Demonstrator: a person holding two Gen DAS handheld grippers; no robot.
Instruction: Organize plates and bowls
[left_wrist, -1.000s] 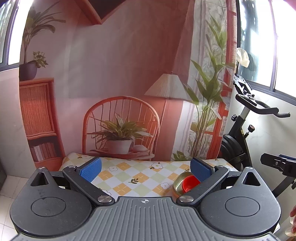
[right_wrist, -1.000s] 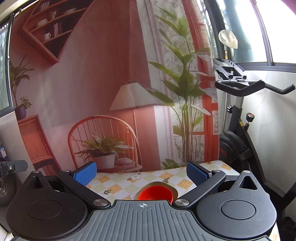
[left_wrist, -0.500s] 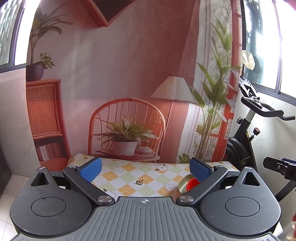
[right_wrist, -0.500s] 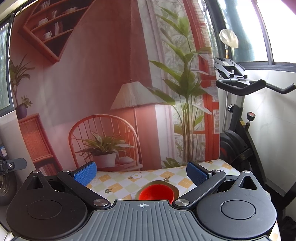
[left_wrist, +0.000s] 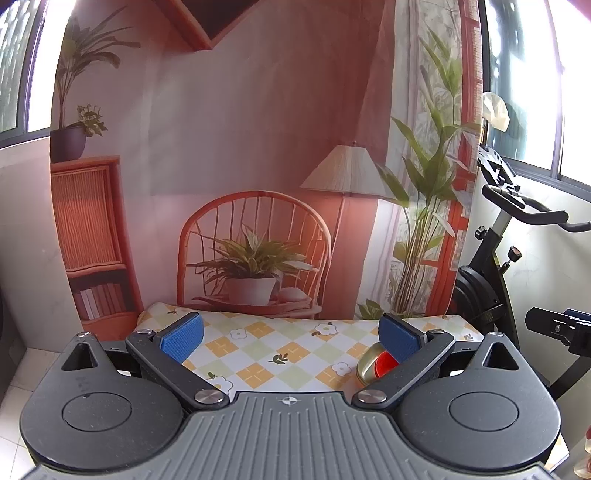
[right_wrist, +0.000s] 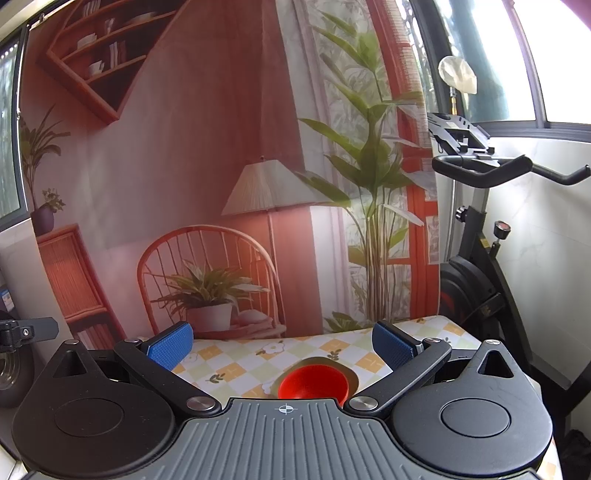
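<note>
A red bowl (right_wrist: 313, 382) sits on a gold plate (right_wrist: 351, 373) on the checked tablecloth (right_wrist: 236, 369). In the right wrist view they lie low and central, just beyond my right gripper (right_wrist: 280, 345), which is open and holds nothing. In the left wrist view the same gold plate (left_wrist: 365, 363) and red bowl (left_wrist: 382, 363) peek out from behind the right finger's blue pad (left_wrist: 400, 339). My left gripper (left_wrist: 291, 334) is open and empty above the cloth, with the bowl off to its right.
A printed backdrop (left_wrist: 258, 147) of a chair, lamp and plants hangs at the table's far edge. An exercise bike (right_wrist: 480, 258) stands to the right of the table. The other gripper's black tip (left_wrist: 557, 326) shows at the right edge of the left wrist view.
The left gripper has drawn back and swung left, so the plate and bowl sit further behind its right finger. The right gripper has barely moved. Both stay open.
</note>
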